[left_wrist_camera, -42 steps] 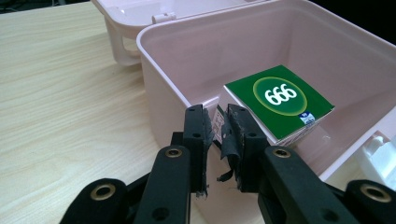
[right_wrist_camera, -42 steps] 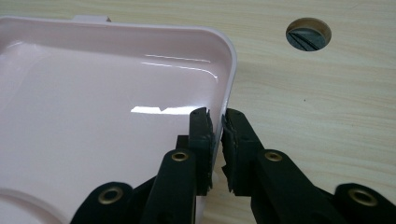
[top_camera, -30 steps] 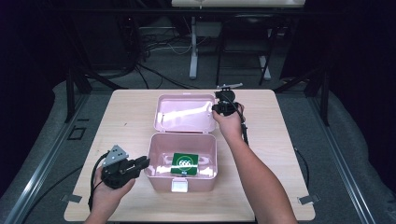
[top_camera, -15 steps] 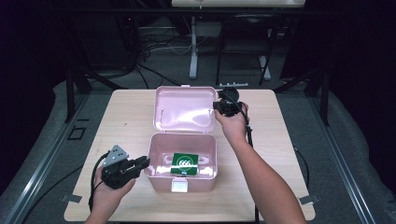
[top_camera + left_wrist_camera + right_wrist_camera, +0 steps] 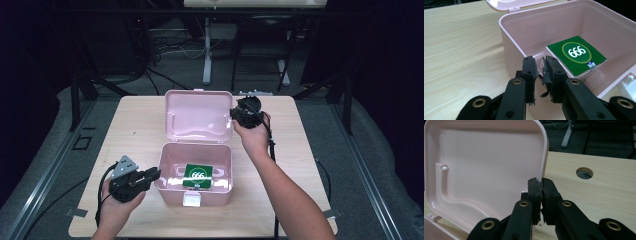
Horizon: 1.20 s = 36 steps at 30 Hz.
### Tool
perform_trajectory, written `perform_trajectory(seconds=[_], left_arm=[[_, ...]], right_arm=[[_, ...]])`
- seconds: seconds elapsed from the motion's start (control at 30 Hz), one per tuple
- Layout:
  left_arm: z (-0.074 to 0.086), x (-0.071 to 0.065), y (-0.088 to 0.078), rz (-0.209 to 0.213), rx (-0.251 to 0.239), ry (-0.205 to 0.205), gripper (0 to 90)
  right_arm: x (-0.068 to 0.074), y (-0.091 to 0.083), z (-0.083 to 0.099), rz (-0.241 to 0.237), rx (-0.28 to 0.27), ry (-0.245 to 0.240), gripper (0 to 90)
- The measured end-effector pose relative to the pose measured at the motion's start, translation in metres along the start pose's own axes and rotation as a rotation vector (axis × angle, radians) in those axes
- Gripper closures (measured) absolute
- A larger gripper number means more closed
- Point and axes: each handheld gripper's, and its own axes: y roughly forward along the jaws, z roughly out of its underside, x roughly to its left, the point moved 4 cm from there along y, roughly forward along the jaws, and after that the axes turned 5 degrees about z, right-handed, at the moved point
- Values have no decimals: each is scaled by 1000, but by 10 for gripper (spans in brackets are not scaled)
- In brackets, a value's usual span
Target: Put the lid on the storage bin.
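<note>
The pink storage box (image 5: 195, 172) sits mid-worktop (image 5: 135, 130), its lid (image 5: 200, 116) raised behind it. The right tongs (image 5: 235, 116) pinch the lid's edge and should swing it slowly; the left tongs (image 5: 156, 174) grip the box's wall, bracing it.

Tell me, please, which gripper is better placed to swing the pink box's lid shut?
Probably the right gripper: its jaws are shut on the lid edge, while the left gripper pinches the box wall.
</note>
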Motion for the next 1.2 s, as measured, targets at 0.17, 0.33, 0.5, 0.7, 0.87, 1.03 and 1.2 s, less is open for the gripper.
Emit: perform_trajectory(seconds=[0.17,0.33,0.5,0.7,0.87,1.03,1.2], left_arm=[[0,0,0,9,-6,-22,785],[1,0,0,6,-6,-21,785],[1,0,0,11,-5,-21,785],[1,-1,0,7,-5,-20,787],[1,-2,-1,4,-4,-22,786],[2,-3,-2,11,-4,-22,784],[3,-5,-3,12,-1,-24,782]], right_arm=[[3,-13,3,-3,-52,-45,864],[5,-24,5,-28,-83,-44,869],[5,-32,9,-37,-112,-50,872],[6,-41,14,-35,-134,-71,872],[11,-46,16,-26,-161,-97,872],[11,-50,22,-38,-188,-91,876],[15,-59,26,-46,-203,-104,876]])
